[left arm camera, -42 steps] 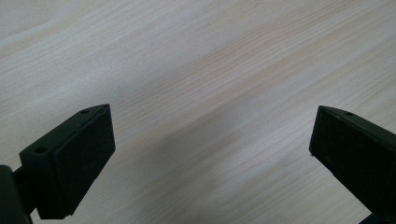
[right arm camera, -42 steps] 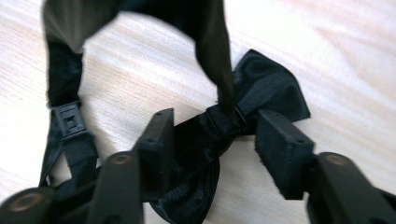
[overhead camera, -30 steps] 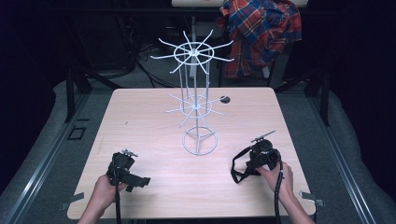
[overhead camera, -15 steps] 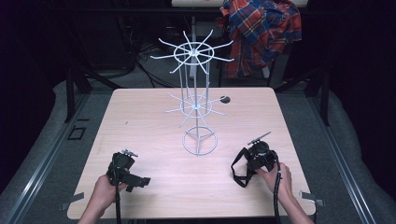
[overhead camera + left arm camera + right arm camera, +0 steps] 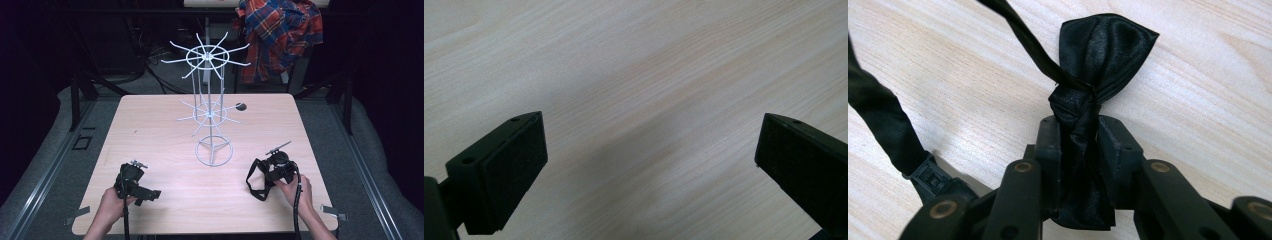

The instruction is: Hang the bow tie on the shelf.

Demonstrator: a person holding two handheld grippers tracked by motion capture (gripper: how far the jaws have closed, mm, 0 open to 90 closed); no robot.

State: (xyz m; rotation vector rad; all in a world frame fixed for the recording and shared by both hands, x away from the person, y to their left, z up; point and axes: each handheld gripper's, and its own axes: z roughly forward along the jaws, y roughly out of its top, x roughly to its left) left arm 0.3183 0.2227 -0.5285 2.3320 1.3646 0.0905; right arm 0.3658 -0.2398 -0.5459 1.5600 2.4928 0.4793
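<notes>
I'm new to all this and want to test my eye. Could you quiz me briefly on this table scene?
1. True or false: the right tongs are shut on the black bow tie.
2. What stands mid-table? A) white wire rack B) glass vase C) wooden box
3. What lies between the open left tongs?

Key: 1. True; the pads press on its satin, and they have just been closing. 2. A. 3. Bare wooden table.
</notes>
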